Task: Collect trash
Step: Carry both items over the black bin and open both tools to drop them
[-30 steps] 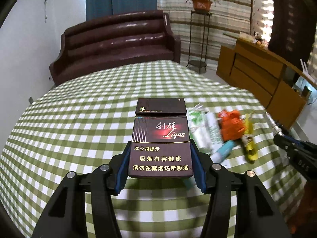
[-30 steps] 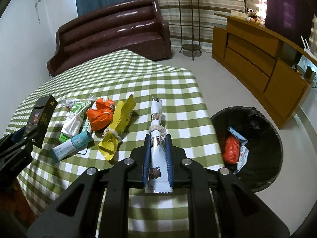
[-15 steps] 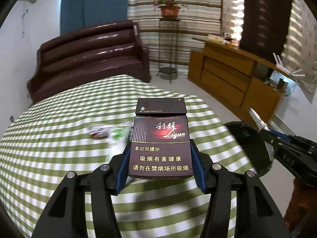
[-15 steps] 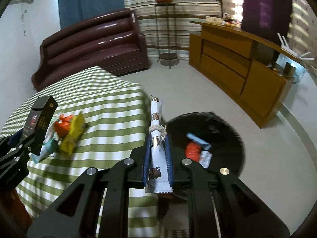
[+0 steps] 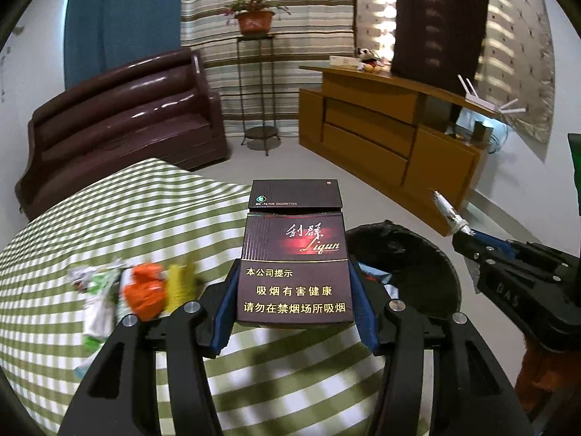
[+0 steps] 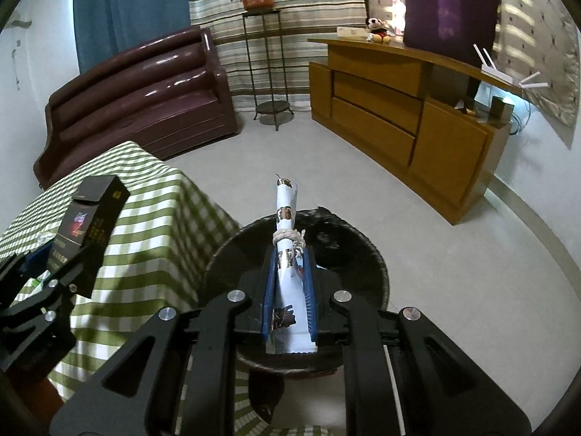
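Bin (image 6: 363, 254) below wrapper (image 6: 288, 218); table (image 6: 163, 218), sofa (image 6: 145, 91), cabinet (image 6: 417, 120) around.

You can't make out the trash pile (image 5: 134, 290) on the checked tablecloth (image 5: 109, 218) — motion blur smears the orange, yellow and green wrappers together. The cigarette pack (image 5: 294, 272) and the left gripper (image 5: 294, 312) cover part of the black bin (image 5: 410, 276); in your right view the rolled wrapper (image 6: 288, 254) hides the bin's contents — nothing inside is readable.

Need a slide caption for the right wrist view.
Right gripper clamps a rolled white wrapper tied with string, above the black-lined trash bin.
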A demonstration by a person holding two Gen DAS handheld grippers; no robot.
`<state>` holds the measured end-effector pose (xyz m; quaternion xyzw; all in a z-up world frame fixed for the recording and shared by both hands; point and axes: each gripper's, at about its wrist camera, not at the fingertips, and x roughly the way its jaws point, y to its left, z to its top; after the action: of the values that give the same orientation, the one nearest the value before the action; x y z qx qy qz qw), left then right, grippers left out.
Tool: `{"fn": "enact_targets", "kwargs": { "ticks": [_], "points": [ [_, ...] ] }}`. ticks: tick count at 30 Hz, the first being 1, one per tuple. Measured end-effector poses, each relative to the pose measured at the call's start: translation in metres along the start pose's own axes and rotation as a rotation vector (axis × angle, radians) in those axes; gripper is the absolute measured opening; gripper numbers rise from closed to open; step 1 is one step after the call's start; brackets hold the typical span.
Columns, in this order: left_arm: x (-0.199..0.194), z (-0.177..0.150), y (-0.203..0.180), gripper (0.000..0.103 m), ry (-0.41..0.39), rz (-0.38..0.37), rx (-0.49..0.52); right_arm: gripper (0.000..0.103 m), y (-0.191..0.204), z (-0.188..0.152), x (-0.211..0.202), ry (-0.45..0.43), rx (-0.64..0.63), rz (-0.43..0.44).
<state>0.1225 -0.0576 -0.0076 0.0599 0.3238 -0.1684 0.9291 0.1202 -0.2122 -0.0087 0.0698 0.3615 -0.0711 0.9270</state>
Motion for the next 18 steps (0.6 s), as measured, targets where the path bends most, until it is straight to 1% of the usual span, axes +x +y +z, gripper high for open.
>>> {"fn": "enact_targets", "kwargs": {
  "ticks": [7, 18],
  "points": [
    [0.023, 0.007, -0.030, 0.054, 0.023, -0.016, 0.054, 0.014, -0.015, 0.002, 0.014, 0.012, 0.021, 0.007],
    [0.046, 0.015, -0.042, 0.054, 0.066, -0.001, 0.052, 0.015, -0.028, 0.005, 0.030, 0.019, 0.046, 0.012]
  ]
}}
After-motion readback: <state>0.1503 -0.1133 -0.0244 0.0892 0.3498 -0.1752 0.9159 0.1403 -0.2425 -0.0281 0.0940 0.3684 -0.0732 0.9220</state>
